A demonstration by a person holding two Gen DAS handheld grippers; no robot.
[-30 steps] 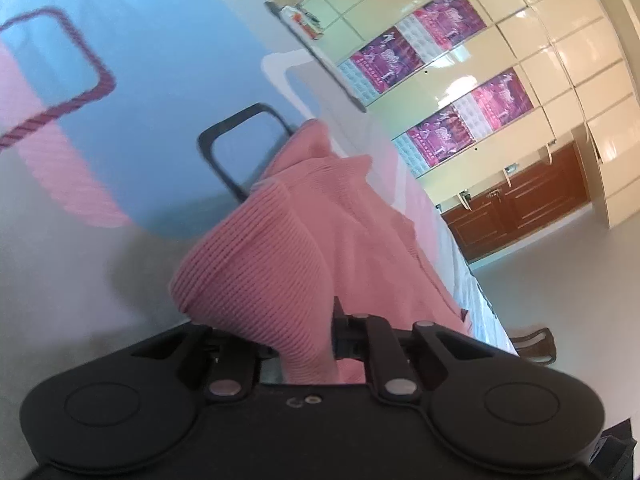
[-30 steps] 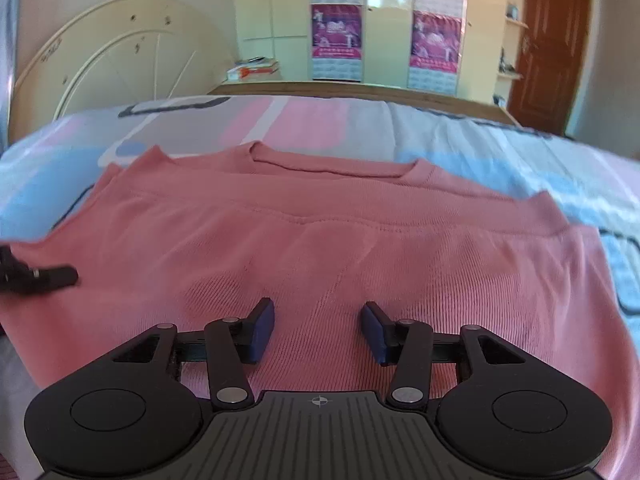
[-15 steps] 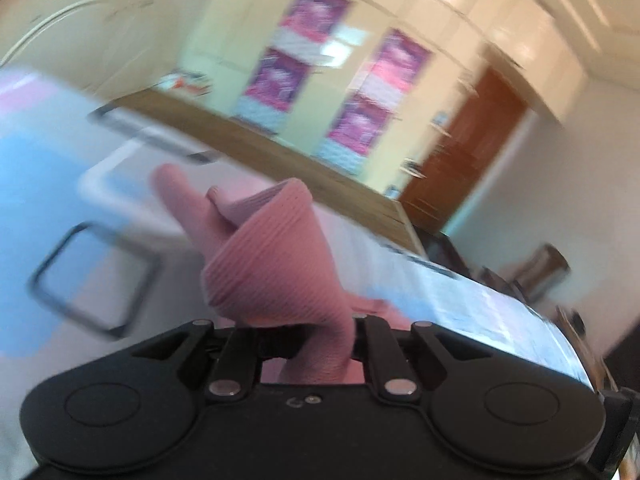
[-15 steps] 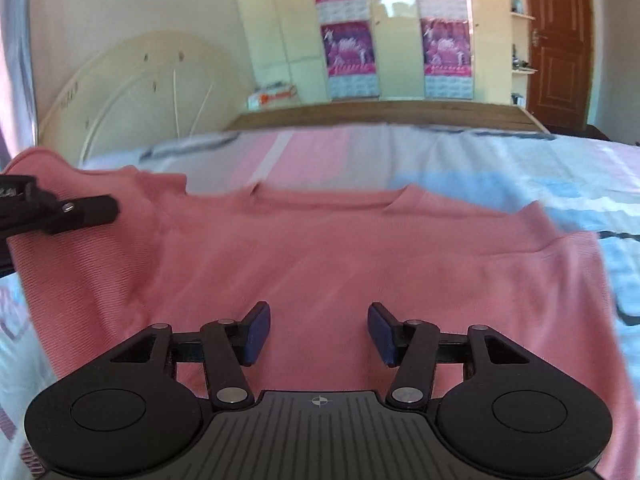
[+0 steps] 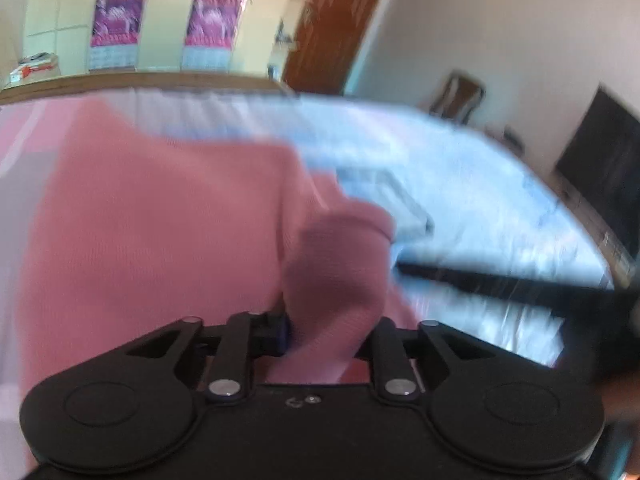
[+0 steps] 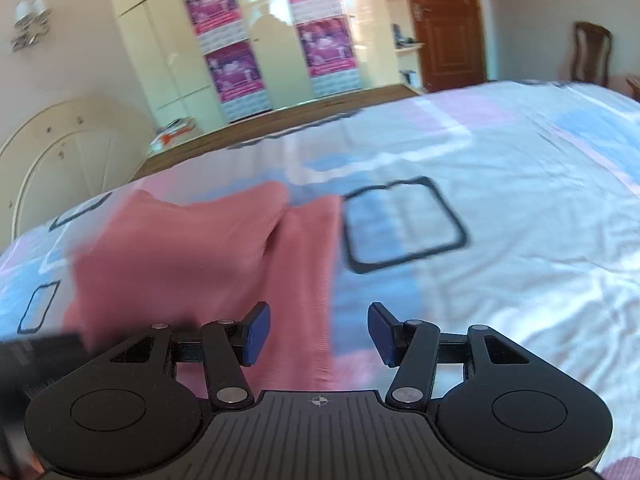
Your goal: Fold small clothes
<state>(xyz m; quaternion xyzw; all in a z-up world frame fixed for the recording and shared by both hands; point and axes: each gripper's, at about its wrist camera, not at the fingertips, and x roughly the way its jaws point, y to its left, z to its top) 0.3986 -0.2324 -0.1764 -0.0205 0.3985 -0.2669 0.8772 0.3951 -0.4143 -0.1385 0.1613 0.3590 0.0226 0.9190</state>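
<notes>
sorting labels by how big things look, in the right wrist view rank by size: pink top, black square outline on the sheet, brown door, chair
1. pink top, largest by far, though nearest the camera
2. black square outline
3. brown door
4. chair, smallest

Outline and door come close; the door stands far off, so that ranking is unsure.

Both wrist views look down along their fingers, close over the bed (image 6: pixel 500 200) — each faces the postered wardrobe (image 6: pixel 256 40), sharing the pink garment (image 5: pixel 160 220) between them.
</notes>
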